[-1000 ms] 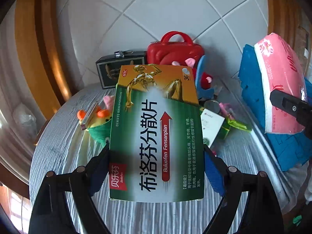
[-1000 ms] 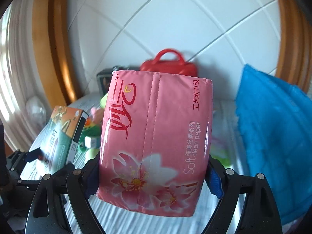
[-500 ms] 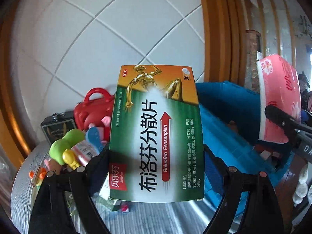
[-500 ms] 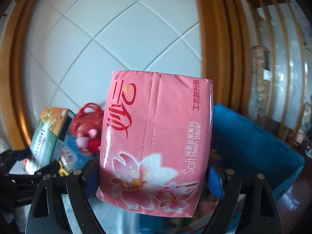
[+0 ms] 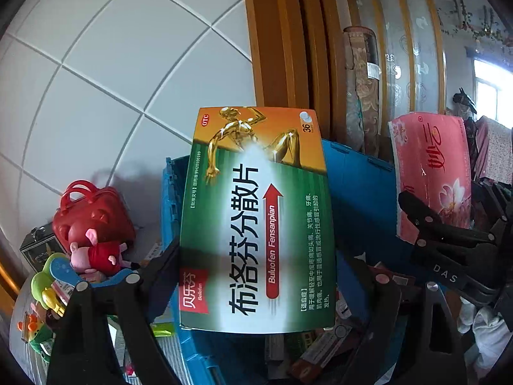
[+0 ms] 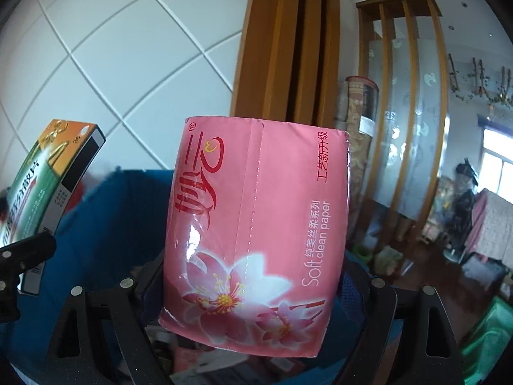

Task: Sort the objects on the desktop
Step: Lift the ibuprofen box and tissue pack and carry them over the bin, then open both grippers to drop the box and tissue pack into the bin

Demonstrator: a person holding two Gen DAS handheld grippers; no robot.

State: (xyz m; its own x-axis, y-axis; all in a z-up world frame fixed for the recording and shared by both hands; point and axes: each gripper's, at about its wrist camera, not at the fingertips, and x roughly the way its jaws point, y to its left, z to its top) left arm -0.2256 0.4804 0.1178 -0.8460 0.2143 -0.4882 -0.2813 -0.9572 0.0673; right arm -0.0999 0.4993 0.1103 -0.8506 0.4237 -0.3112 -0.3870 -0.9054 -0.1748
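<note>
My left gripper (image 5: 256,276) is shut on a green and orange medicine box (image 5: 256,224) and holds it in the air over a blue storage bin (image 5: 356,199). My right gripper (image 6: 253,285) is shut on a pink tissue pack (image 6: 256,234) and holds it above the same blue bin (image 6: 109,224). The tissue pack also shows at the right of the left wrist view (image 5: 429,173). The medicine box shows at the left of the right wrist view (image 6: 41,173). Several boxes and packets (image 5: 323,349) lie inside the bin.
A red toy case (image 5: 89,218), a pink pig toy (image 5: 96,253), green toys (image 5: 48,285) and a dark box (image 5: 38,250) sit on the grey table at the left. A white tiled wall (image 5: 112,80) and a wooden frame (image 5: 282,48) stand behind.
Both grippers have swung to the right with their loads, from over the table to over the blue bin. The toys have slid to the left edge of the view.
</note>
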